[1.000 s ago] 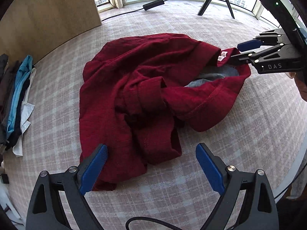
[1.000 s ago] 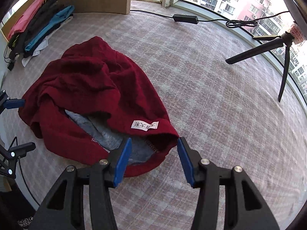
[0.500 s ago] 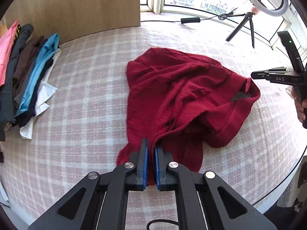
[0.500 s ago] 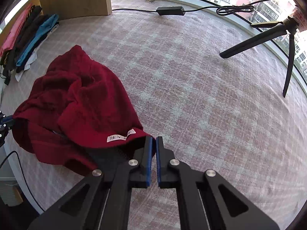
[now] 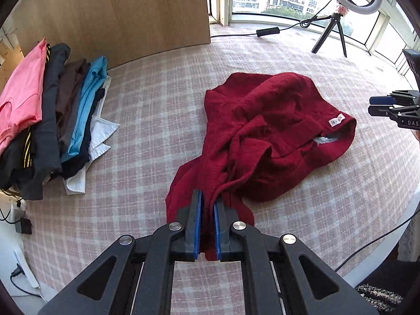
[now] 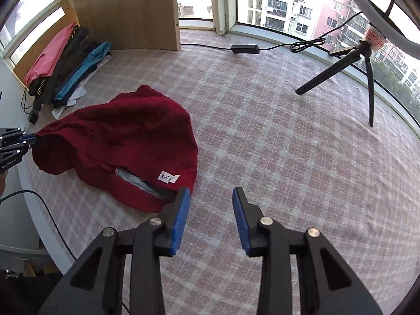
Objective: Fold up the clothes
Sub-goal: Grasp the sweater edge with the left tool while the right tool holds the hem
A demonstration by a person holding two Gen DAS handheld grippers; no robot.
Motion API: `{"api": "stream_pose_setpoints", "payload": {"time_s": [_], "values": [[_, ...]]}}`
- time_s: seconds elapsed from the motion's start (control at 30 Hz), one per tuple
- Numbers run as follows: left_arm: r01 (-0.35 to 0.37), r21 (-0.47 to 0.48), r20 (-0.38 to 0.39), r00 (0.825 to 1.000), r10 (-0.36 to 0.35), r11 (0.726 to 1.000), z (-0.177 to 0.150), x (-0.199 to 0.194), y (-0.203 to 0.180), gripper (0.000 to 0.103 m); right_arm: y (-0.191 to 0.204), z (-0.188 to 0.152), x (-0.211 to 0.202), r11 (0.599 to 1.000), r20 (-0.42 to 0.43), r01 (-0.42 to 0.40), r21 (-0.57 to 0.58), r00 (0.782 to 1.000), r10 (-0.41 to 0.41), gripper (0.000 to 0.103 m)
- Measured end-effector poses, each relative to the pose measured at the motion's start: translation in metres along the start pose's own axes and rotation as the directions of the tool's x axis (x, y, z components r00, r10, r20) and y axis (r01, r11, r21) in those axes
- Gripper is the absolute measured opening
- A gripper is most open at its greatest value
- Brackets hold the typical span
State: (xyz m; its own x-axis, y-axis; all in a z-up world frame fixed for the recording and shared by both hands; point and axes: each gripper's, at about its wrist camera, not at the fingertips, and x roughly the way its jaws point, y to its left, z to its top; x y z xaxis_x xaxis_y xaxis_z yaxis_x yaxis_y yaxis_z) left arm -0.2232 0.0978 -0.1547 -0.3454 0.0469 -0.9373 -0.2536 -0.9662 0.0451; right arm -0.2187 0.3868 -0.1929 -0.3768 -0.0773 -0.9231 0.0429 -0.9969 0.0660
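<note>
Garment (image 5: pixel 262 131) mid-table — stack (image 5: pixel 47 120) left

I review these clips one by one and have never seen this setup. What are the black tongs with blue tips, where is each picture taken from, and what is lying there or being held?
There is no robot: a person holds a two-finger gripper in each hand, and each carries a camera looking along its fingers. One picture comes from the left gripper, the other from the right gripper. A crumpled red garment with a white label lies on a pink checked cloth. The left gripper is shut on an edge of the garment. The right gripper's jaws are opening, with nothing between them. A row of folded clothes lies at the side, and a ring light on a tripod stands by the window.
</note>
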Motion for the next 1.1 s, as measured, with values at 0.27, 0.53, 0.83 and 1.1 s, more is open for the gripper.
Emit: {"api": "stream_pose_setpoints", "payload": {"time_s": [0.27,0.53,0.83,1.1], "values": [[0.042,-0.065,-0.005,0.999,-0.042,0.997,-0.013,0.007,0.018,0.02,0.057,0.006,0.069,0.925,-0.068,0.172,-0.34,0.976,-0.206,0.043],[0.067,-0.129,-0.014,0.997,-0.07,0.989,-0.04,-0.004,0.025,0.038,0.048,0.026,0.075,0.944,-0.084,0.097,-0.314,0.988,-0.13,0.01],[0.104,-0.207,-0.056,0.991,-0.118,0.973,-0.068,0.019,0.001,0.038,0.012,0.033,0.044,0.997,-0.072,-0.026,-0.076,0.997,0.02,0.009],[0.096,-0.29,-0.028,0.994,-0.109,0.952,-0.047,0.039,0.025,0.001,-0.003,0.037,0.045,0.997,-0.049,-0.069,0.029,0.996,0.07,0.009]]}}
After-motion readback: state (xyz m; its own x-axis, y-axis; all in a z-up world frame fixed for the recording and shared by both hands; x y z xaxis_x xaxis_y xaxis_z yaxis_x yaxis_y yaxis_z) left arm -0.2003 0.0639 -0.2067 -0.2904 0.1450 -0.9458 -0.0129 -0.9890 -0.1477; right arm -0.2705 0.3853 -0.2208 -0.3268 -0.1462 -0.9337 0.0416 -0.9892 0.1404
